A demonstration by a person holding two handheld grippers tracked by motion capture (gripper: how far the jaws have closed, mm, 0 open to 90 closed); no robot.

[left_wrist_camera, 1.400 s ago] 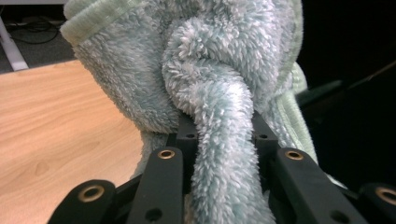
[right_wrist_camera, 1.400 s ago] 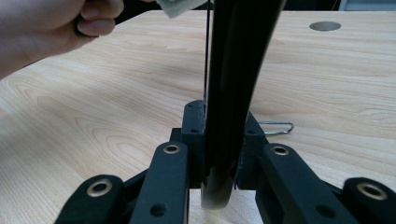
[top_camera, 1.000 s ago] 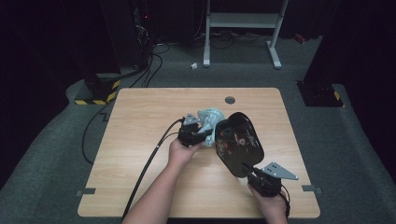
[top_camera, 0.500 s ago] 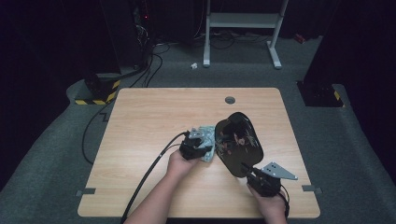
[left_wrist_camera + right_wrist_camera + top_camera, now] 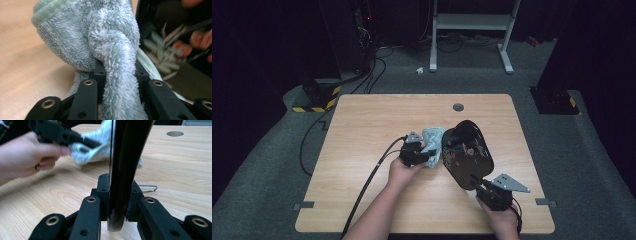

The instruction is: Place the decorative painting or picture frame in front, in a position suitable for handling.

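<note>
Two grippers share one job at the centre of the high view: wiping a dish. The right gripper (image 5: 478,183), at the lower right of the frame, has its jaws closed on the rim of a black oval lacquered tray with a painted leaf-and-flower pattern (image 5: 467,152), holding it tilted up on edge above the pale wooden worktop (image 5: 362,125); in the right gripper view the tray's edge (image 5: 125,170) runs straight up between the jaws. The left gripper (image 5: 424,155), just left of the tray, has its jaws clamped on a twisted fold of a pale blue-green terry cloth (image 5: 432,140), and in the left gripper view the cloth (image 5: 110,50) bulges out ahead of the jaws with the tray's patterned face (image 5: 175,50) beside it at the right. The step in hand looks like rubbing the cloth over the decorated face. The next stroke calls for keeping the cloth pressed on the surface while the right grip stays firm, since the tray hangs by one edge and could swing.
</note>
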